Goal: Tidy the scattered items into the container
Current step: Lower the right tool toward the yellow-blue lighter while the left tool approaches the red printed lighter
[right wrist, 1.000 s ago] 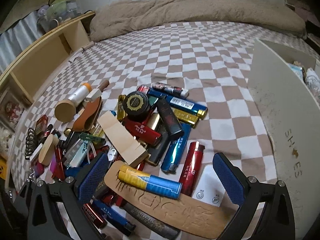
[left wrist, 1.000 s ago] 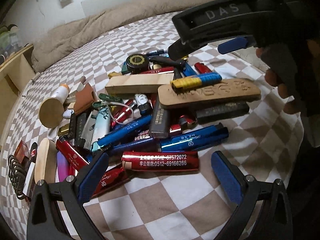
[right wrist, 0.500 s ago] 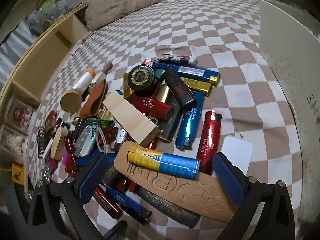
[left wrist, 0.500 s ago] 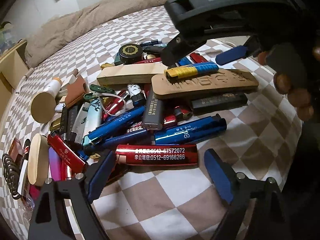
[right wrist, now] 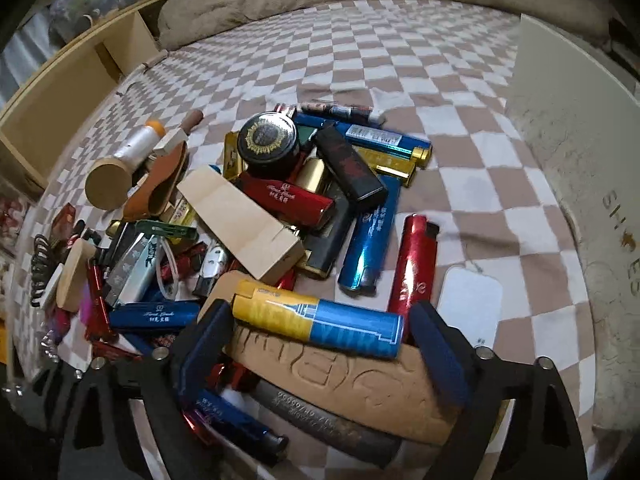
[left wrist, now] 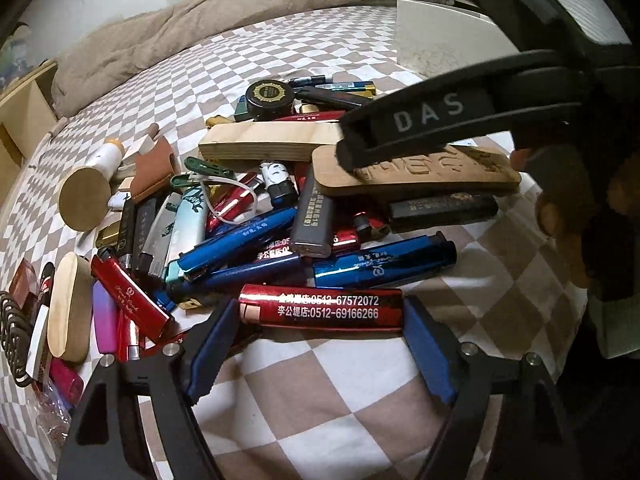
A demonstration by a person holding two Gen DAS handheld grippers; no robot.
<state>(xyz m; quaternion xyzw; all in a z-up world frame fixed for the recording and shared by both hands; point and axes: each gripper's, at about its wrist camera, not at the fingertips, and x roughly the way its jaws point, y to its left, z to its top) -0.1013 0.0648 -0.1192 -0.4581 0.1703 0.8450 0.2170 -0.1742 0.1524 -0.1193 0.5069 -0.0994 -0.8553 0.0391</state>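
Note:
A heap of lighters and small items lies on the checkered bedspread [left wrist: 360,420]. My left gripper [left wrist: 320,320] is closing, and its blue pads [left wrist: 212,344] touch both ends of a red lighter with white print [left wrist: 320,307] at the heap's near edge. My right gripper [right wrist: 320,314] is also closing around a yellow-and-blue lighter [right wrist: 316,322]. That lighter lies on a carved wooden plaque [right wrist: 352,384], with a sliver of space left at its right end. The white shoe box [right wrist: 580,200] stands to the right.
The pile holds a wooden block [right wrist: 240,220], a round black tin [right wrist: 268,140], a white tag [right wrist: 468,304] and a wooden-based bottle [left wrist: 86,196]. The right tool's black body [left wrist: 440,120] and a person's hand [left wrist: 560,216] loom over the left wrist view. Shelving [right wrist: 72,80] lines the left.
Both grippers' jaws have narrowed from wide open. The left pads now meet the red lighter's ends. The right gripper sank toward the yellow-and-blue lighter and drew in around it.

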